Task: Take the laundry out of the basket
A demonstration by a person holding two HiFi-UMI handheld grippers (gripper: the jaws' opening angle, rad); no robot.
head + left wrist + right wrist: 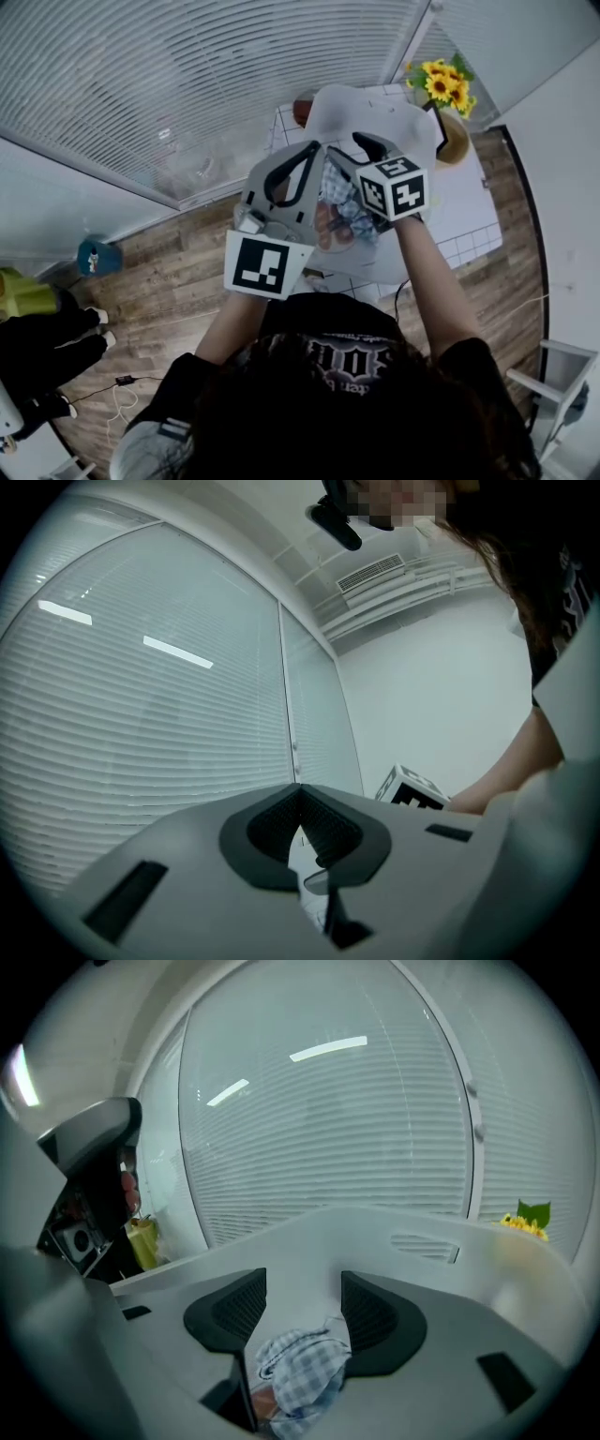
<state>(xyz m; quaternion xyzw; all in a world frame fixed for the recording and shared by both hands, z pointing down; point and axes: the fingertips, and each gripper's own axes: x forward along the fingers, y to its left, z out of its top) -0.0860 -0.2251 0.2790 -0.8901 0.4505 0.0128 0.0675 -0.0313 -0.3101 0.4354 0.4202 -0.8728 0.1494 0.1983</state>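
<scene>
In the head view both grippers are held up close in front of me. A blue-and-white checked cloth (342,208) hangs between them. My right gripper (352,155) stands open in its own view (302,1288). The checked cloth (300,1372) lies low between its jaws, and neither pad presses on it. My left gripper (311,150) is shut, its pads meeting at the tips (300,799). Something pale shows in the gap below them, but I cannot tell what it is. The right gripper's marker cube (412,789) shows beside it. No basket is recognisable.
A white table (469,202) with grid lines stands below the grippers, with a large white shape (375,112) on it. Sunflowers in a vase (445,84) are at its far right corner. Window blinds (187,84) fill the left. A person in dark clothes (37,347) is at far left.
</scene>
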